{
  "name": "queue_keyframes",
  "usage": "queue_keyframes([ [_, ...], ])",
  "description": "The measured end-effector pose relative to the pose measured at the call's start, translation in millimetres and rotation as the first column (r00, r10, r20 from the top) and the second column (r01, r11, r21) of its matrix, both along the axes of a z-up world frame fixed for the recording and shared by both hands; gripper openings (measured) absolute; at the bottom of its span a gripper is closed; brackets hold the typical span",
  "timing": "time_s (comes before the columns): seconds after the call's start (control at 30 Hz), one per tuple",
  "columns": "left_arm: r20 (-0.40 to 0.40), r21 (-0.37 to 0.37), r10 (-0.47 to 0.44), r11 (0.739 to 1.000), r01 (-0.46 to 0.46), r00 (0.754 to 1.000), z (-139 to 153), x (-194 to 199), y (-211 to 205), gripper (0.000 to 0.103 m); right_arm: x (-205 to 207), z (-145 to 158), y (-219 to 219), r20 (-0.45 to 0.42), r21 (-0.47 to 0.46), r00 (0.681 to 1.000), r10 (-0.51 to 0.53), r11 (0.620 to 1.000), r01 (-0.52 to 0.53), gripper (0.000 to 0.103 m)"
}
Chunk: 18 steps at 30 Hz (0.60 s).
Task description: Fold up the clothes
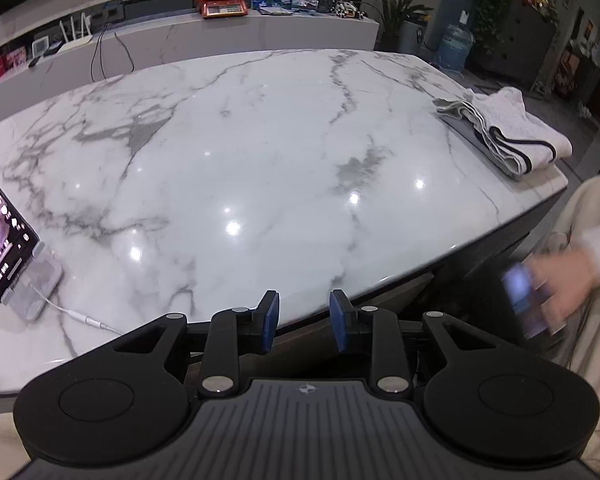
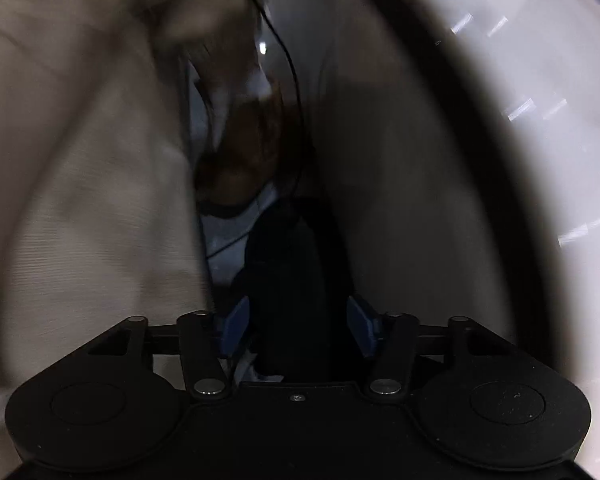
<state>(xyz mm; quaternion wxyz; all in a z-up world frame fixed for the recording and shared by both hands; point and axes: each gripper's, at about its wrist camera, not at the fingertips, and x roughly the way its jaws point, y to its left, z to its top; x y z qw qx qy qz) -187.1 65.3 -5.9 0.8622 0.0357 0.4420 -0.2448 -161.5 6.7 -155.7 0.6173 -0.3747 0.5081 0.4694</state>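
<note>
A folded white garment with dark stripes (image 1: pixel 508 132) lies at the far right corner of the white marble table (image 1: pixel 260 140). My left gripper (image 1: pixel 304 316) is open and empty, low over the table's near edge. My right gripper (image 2: pixel 298 326) is open, pointing down below the table's edge toward a blurred pile of beige cloth (image 2: pixel 80 184) and dark cloth (image 2: pixel 292 264). The dark cloth lies between the pads, which stand apart from it. The view is dim and motion-blurred.
A phone on a stand (image 1: pixel 4 240) with a white cable sits at the table's left edge. A blurred hand holding a device (image 1: pixel 548 296) is at the right, off the table. A white counter with boxes (image 1: pixel 220 20) runs behind the table.
</note>
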Motion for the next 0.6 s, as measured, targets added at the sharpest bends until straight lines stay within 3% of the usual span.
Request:
queue_keyframes([
  [0.23, -0.036, -0.019, 0.017, 1.000, -0.018, 0.999, -6, 7, 5, 0.027, 7, -90, 23, -0.006, -0.065, 0.999, -0.047, 0.997, 0.047, 0.064],
  [0.5, -0.111, -0.013, 0.046, 0.999, -0.048, 0.993, -17, 20, 8, 0.027, -3, -173, 37, 0.033, -0.175, 0.999, 0.009, 0.985, -0.003, 0.064],
  [0.57, -0.128, -0.009, 0.053, 0.998, -0.054, 0.990, -19, 24, 8, 0.027, 0, -192, 36, 0.026, -0.207, 1.000, 0.003, 0.978, 0.003, 0.061],
  [0.6, -0.135, -0.008, 0.055, 0.998, -0.057, 0.989, -20, 25, 8, 0.027, 3, -195, 35, 0.022, -0.208, 1.000, -0.010, 0.978, 0.014, 0.046],
])
